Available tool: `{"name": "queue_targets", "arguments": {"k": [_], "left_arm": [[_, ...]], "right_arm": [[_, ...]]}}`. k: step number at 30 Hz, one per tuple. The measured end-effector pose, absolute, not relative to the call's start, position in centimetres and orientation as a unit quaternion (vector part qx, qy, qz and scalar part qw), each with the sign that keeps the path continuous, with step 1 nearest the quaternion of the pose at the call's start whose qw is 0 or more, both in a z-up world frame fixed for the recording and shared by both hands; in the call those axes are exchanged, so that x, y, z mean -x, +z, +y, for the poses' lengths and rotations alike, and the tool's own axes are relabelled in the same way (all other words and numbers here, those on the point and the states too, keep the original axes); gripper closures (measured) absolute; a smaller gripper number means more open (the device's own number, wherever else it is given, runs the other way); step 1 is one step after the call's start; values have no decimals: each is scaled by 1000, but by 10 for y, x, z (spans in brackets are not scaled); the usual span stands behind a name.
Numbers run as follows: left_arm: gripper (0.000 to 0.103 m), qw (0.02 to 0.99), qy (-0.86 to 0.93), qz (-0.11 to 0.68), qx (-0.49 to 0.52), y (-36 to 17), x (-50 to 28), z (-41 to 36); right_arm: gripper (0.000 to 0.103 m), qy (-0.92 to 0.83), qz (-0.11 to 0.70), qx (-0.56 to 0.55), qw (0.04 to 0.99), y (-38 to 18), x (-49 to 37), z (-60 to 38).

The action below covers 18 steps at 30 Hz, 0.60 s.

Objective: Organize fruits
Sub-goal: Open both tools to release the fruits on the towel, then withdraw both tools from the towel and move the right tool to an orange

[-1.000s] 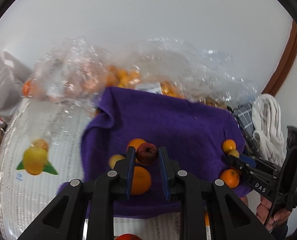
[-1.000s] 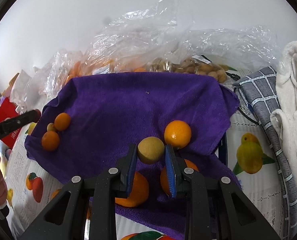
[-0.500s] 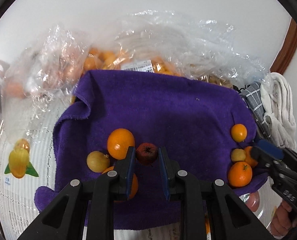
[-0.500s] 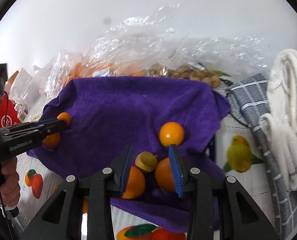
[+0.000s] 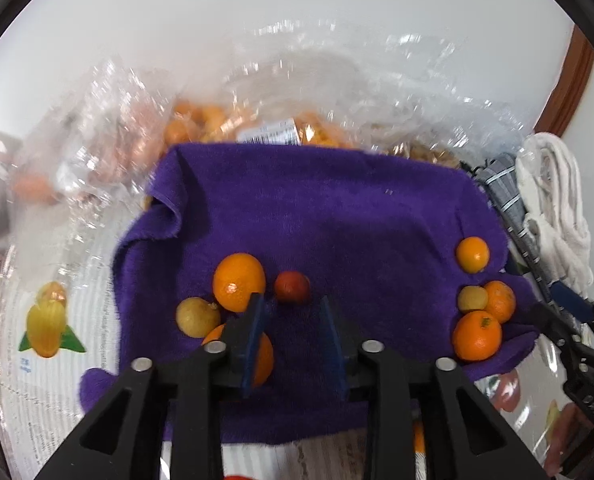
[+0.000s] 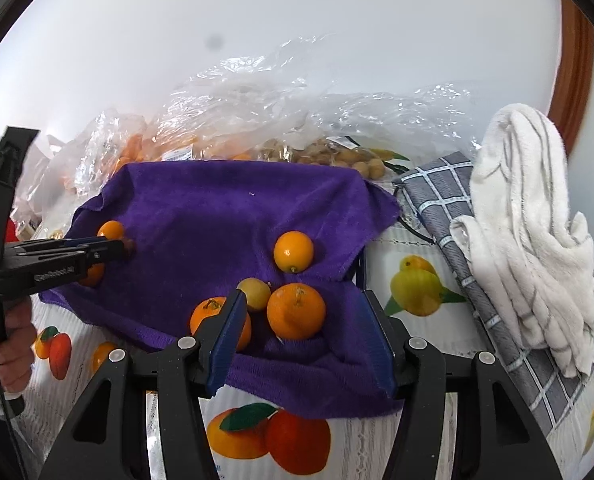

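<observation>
Purple terry cloth, a towel (image 5: 337,216), lies rumpled across the table in front of me, on a white tablecloth (image 6: 413,256) printed with lemons and oranges. Behind it, clear plastic bags (image 5: 297,92) of orange and tan fruit lean against a plain white wall (image 6: 257,20); brown wooden trim (image 6: 575,60) curves down the far right. A grey checked cloth (image 6: 449,188) and a white striped towel (image 6: 525,216) are heaped to the right of the purple one.

My left gripper (image 5: 293,334) has its jaws opening with nothing between them; a small dark red fruit (image 5: 291,287) rests on the towel just beyond its fingertips, beside a large orange (image 5: 239,276) and a pale yellow fruit (image 5: 197,317).

My right gripper (image 6: 301,336) is opening too, clamped on nothing. Ahead of it sit three oranges (image 6: 295,311) and one small yellow fruit (image 6: 255,293), clustered near the towel's front edge.
</observation>
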<state>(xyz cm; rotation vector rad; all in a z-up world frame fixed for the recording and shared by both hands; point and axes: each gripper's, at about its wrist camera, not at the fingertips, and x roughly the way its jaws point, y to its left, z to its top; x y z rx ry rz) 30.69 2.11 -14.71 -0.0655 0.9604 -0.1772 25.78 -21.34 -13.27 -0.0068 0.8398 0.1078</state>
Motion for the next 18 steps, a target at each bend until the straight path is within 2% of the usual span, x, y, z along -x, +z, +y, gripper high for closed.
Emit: {"name": "queue_targets", "arguments": {"k": [1, 2, 3, 12, 18], "left_arm": [[58, 887, -85, 453, 31, -142, -302, 24], [47, 891, -84, 445, 30, -137, -297, 26], [45, 897, -82, 434, 29, -132, -289, 30], [45, 913, -56, 402, 44, -116, -243, 78], [46, 907, -30, 416, 57, -136, -214, 114]], "right_arm": [[46, 47, 406, 3, 913, -131, -255, -212], [46, 43, 405, 3, 913, -130, -254, -210], [46, 38, 404, 2, 914, -129, -251, -208], [44, 42, 440, -15, 897, -134, -231, -194], [44, 58, 446, -32, 893, -143, -217, -183]]}}
